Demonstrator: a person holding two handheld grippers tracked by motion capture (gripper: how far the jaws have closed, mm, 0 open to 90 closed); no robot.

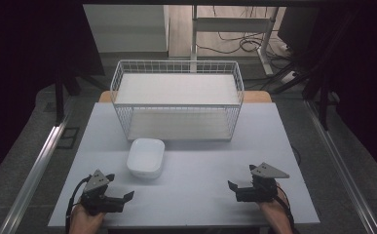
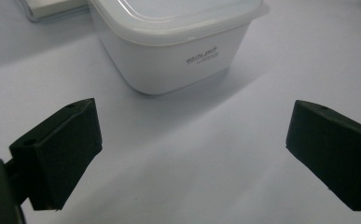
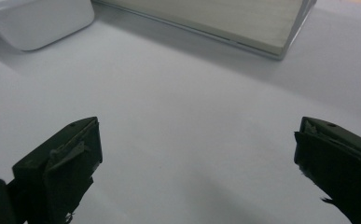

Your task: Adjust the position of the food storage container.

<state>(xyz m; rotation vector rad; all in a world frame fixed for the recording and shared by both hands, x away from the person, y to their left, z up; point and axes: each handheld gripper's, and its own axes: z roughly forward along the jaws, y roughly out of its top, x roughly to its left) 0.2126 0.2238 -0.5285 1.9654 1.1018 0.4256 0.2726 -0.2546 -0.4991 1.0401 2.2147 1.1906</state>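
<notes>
A white lidded plastic box (image 1: pixel 146 157) sits on the pale table (image 1: pixel 200 195), just in front of a white wire rack (image 1: pixel 177 100) with two shelves. In the left gripper view the box (image 2: pixel 176 51) stands close ahead, printed with small writing. My left gripper (image 1: pixel 119 187) rests at the table's front left, open and empty, a short way from the box. My right gripper (image 1: pixel 241 177) rests at the front right, also open with nothing between its jaws. The right gripper view shows the box (image 3: pixel 38 21) far off at the upper left and the rack's lower shelf (image 3: pixel 211 21).
The wire rack stands at the table's far edge. Bare tabletop lies between the two grippers. Beyond the table are a white desk frame (image 1: pixel 232 24) and cables on the floor (image 1: pixel 239 44). Metal rails (image 1: pixel 35 170) run along both sides.
</notes>
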